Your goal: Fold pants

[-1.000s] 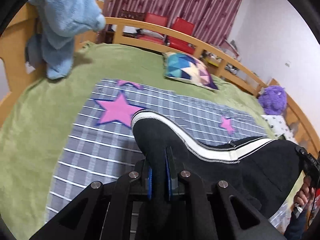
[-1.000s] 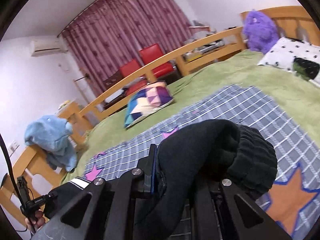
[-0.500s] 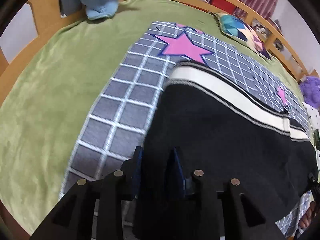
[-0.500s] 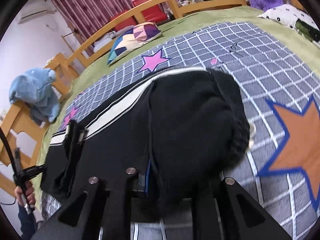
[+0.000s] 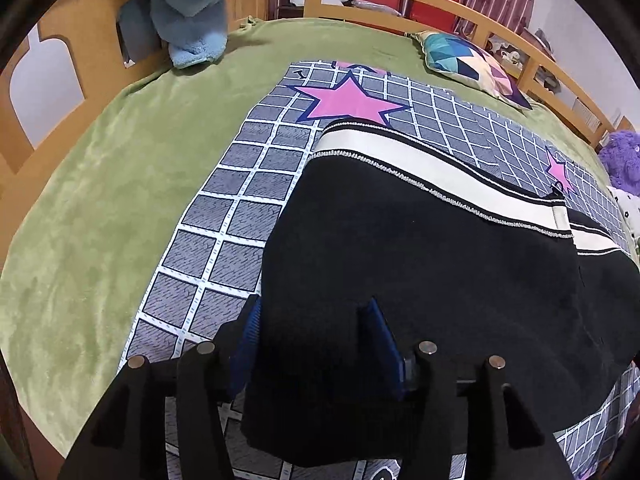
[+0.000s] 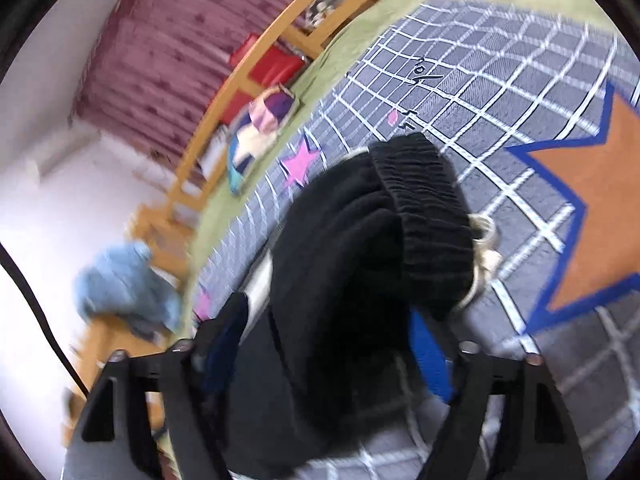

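Black pants (image 5: 420, 248) lay flat on the grey checked blanket (image 5: 240, 216), between the spread, released jaws of the left gripper (image 5: 316, 332). Right gripper (image 6: 320, 344) jaws likewise stood apart around the ribbed cuff (image 6: 432, 220). Beyond lay the green bedspread (image 5: 120, 168) and patchwork pillow (image 5: 472, 64).

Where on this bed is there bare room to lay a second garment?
Bare green bedspread lies left of the grey checked star blanket, below the blue plush toy. Another strip runs between blanket and patchwork pillow. The black white-striped pants crowd the blanket's near half.
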`<state>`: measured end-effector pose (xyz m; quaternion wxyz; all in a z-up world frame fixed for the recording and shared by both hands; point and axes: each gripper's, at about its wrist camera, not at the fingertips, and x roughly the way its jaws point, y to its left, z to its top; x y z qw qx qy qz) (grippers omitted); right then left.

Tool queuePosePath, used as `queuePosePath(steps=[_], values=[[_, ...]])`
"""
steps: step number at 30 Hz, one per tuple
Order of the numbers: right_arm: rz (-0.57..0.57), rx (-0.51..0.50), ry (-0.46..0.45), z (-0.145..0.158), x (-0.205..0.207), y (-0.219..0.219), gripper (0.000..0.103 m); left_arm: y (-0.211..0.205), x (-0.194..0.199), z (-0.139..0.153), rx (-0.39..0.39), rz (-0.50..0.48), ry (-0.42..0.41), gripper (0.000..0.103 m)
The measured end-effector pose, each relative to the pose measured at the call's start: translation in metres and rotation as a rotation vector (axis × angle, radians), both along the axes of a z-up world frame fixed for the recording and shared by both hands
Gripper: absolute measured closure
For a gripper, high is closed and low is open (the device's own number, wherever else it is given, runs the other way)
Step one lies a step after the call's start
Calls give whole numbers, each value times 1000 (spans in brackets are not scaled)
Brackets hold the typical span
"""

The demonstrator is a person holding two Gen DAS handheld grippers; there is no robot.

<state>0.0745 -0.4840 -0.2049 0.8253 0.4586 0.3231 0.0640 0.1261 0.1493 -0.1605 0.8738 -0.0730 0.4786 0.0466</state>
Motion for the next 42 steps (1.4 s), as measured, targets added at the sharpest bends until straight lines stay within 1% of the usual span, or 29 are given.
queuePosePath(steps=[1,3,5,6,7,8,9,10,12,13,15,16,17,18,19,20,21,22,25,27,31,33,35,36,37,39,40,41,42], values=[[-15,54,-9,-4,5,-5,11,0,1,0,0,1,2,51],[-30,132,1,-11,16,-11,10,-1,1,-1,4,-1,3,50],[-39,160,24,-14,25,-13,10,-2,1,-2,14,-4,4,50],[-41,153,35,-13,29,-12,17,-3,0,-2,19,-4,3,50],[-53,113,64,-9,32,-11,44,-3,0,-2,22,-5,3,50],[-65,56,95,-3,33,-9,57,-3,0,-2,24,-6,2,50],[-57,-37,102,9,35,-7,71,-4,0,-2,25,-7,-1,50],[-53,-81,80,18,33,-6,81,-4,-1,-1,23,-10,-5,50],[-40,-176,-13,48,26,1,83,-4,-3,0,19,-13,-13,50],[-31,-253,-80,65,20,9,84,-4,-3,1,17,-12,-16,50],[-30,-380,-154,80,10,24,84,-2,-3,1,5,-11,-17,50],[-22,-446,-150,78,7,30,81,-1,-3,1,-2,-11,-16,50],[-11,-489,-108,68,7,33,76,-1,-3,1,-5,-12,-14,50],[6,-489,-57,57,9,32,66,-1,-3,1,-7,-12,-13,50],[31,-457,39,38,12,27,64,-1,-3,1,-9,-13,-12,50],[46,-424,99,24,11,23,63,-1,-4,1,-9,-15,-12,50],[62,-368,136,10,6,17,52,-1,-5,1,-8,-16,-12,50],[62,-333,137,5,1,13,44,-2,-5,1,-7,-19,-13,50],[24,-256,130,7,-12,1,43,-2,-7,2,-6,-22,-15,50],[-6,-180,110,9,-14,-7,42,-2,-7,1,-6,-23,-15,50],[-85,-18,74,4,-17,-26,35,-1,-8,2,-21,-21,-21,50],[-116,67,90,-8,-6,-33,32,0,-7,1,-22,-19,-18,50],[-124,154,132,-22,9,-40,27,-2,-6,1,-15,-18,-17,50],[-131,225,155,-33,19,-40,25,-2,-5,1,-10,-20,-17,50],[-141,255,166,-39,25,-41,22,-3,-5,0,-1,-21,-17,50],[-165,276,183,-44,36,-41,25,-5,-3,-1,13,-23,-13,50],[-169,270,189,-43,42,-41,36,-6,-3,-1,19,-23,-12,50],[-172,262,186,-41,44,-41,39,-7,-3,-1,25,-24,-13,50],[-162,250,161,-36,46,-42,48,-7,-3,-1,26,-25,-14,50]])
